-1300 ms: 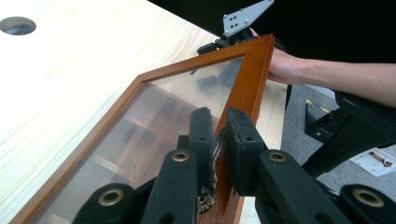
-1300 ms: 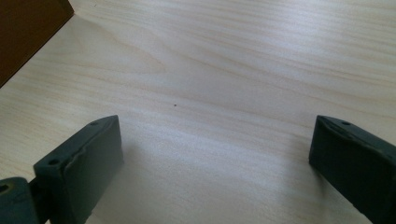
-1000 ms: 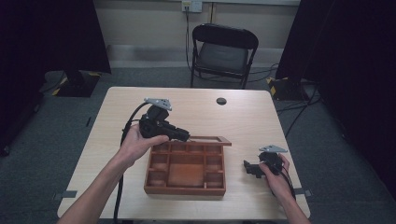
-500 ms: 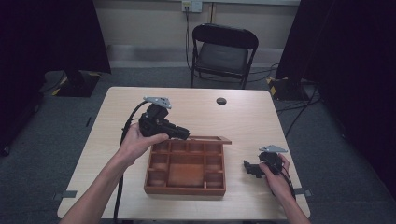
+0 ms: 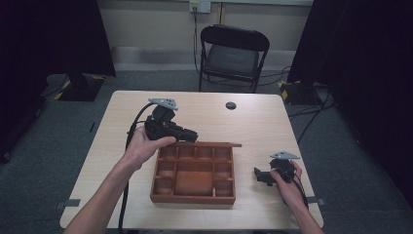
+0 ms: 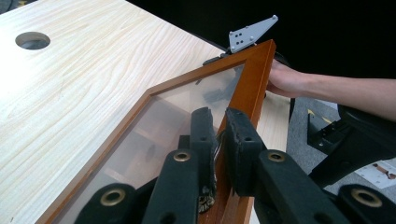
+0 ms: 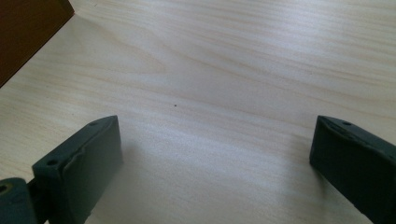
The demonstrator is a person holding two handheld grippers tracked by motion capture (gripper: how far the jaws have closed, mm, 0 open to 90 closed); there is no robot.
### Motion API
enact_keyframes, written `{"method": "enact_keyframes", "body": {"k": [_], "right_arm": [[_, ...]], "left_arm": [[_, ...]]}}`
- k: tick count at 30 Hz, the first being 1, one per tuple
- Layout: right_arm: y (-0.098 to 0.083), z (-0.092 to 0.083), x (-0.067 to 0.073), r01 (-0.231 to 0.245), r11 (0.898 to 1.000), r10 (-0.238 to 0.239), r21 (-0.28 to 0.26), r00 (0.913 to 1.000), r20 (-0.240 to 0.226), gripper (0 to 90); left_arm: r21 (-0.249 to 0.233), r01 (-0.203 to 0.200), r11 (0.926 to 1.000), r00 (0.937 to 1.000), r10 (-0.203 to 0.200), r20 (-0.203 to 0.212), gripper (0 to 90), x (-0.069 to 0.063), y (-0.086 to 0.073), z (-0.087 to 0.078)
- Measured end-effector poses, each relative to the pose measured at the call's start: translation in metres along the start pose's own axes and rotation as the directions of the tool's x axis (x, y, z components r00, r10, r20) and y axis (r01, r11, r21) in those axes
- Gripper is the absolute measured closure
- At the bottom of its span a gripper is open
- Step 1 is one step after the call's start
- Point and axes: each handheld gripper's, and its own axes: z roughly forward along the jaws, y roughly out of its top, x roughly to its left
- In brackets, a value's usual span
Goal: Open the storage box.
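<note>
A brown wooden box [image 5: 192,199] with several compartments sits on the table's near middle. Its glass-paned lid [image 5: 216,144] stands raised along the far edge. In the left gripper view the lid's wooden frame [image 6: 254,74] and glass pane [image 6: 187,107] rise ahead. My left gripper [image 6: 219,116] is shut on that frame, one pad on each face; in the high view it [image 5: 191,137] reaches in from the box's far left corner. My right gripper [image 5: 258,174] rests open on the table right of the box. Bare tabletop lies between its jaws [image 7: 217,144], and the box's corner [image 7: 28,28] shows at upper left.
A round cable hole [image 5: 231,105] is in the tabletop beyond the box. A black folding chair [image 5: 234,53] stands behind the table. Through the lid the other hand [image 6: 285,79] and its gripper's grey plate [image 6: 252,32] show.
</note>
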Motion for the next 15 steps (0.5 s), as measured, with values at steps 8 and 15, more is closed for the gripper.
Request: {"method": "enact_keyframes", "body": {"k": [8, 15], "right_arm": [[0.0, 0.0001, 0.0001, -0.001, 1.0, 0.001, 0.0, 1.0, 0.0, 1.7], [0.0001, 0.0001, 0.0, 0.0, 1.0, 0.0, 0.0, 1.0, 0.0, 1.7]], "left_arm": [[-0.001, 0.006, 1.0, 1.0, -0.006, 0.001, 82.2, 0.0014, 0.0011, -0.0005], [0.002, 0.007, 1.0, 0.9999, -0.007, -0.01, 82.2, 0.0022, 0.0038, -0.0013]]}}
